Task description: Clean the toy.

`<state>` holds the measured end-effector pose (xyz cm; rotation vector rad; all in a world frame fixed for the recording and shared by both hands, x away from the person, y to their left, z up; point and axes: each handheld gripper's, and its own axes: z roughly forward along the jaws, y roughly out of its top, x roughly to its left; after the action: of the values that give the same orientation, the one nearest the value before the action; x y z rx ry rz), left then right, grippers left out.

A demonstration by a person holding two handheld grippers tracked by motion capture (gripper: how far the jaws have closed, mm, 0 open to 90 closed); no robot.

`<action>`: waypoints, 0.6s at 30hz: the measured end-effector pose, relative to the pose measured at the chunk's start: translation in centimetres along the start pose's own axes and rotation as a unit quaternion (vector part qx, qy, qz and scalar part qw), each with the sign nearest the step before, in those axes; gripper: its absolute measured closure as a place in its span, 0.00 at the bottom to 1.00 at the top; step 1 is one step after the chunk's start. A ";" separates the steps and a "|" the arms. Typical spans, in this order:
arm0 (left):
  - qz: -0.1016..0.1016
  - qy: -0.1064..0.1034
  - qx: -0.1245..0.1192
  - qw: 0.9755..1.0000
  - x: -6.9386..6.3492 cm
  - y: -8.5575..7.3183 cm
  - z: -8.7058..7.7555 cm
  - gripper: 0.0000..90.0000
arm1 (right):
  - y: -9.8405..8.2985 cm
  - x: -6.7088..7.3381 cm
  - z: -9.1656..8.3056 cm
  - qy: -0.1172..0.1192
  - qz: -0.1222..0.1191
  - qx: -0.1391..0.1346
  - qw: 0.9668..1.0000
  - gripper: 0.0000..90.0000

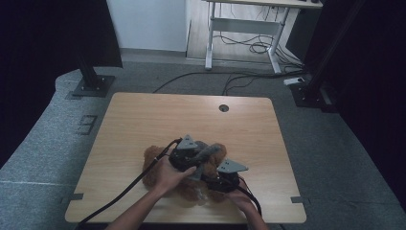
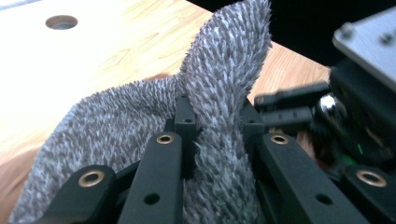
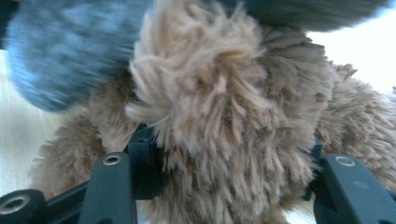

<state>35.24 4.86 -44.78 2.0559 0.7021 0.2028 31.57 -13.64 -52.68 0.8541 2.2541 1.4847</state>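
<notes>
Two grips: L jaws pinch grey cloth (image 2: 219,93), brown plush (image 3: 233,116) btwn R jaws

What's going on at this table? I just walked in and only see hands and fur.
A person works with a hand-held gripper in each hand over a brown plush toy on the wooden table. The left hand-held gripper is clamped on a grey fuzzy cloth and holds it up. The right hand-held gripper has the toy's brown fur between its jaws; whether it grips is unclear.
</notes>
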 end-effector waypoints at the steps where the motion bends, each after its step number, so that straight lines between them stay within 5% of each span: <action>1: 0.001 0.004 0.002 1.000 -0.1 0.2 0.5 0.84 | -0.1 0.2 0.0 -0.003 -0.004 -0.003 1.000 0.48; 6: 0.009 0.018 0.032 0.999 -0.1 0.1 2.0 0.84 | -0.3 0.1 -0.1 -0.009 -0.002 0.000 1.000 0.50; 18: 0.019 0.075 0.039 0.996 1.7 -1.2 -1.3 0.85 | -0.4 0.1 -0.1 -0.017 0.005 -0.001 1.000 0.51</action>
<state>35.61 7.28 -45.23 2.1468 0.7737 0.3595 31.33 -13.81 -53.00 0.8836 2.2272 1.4661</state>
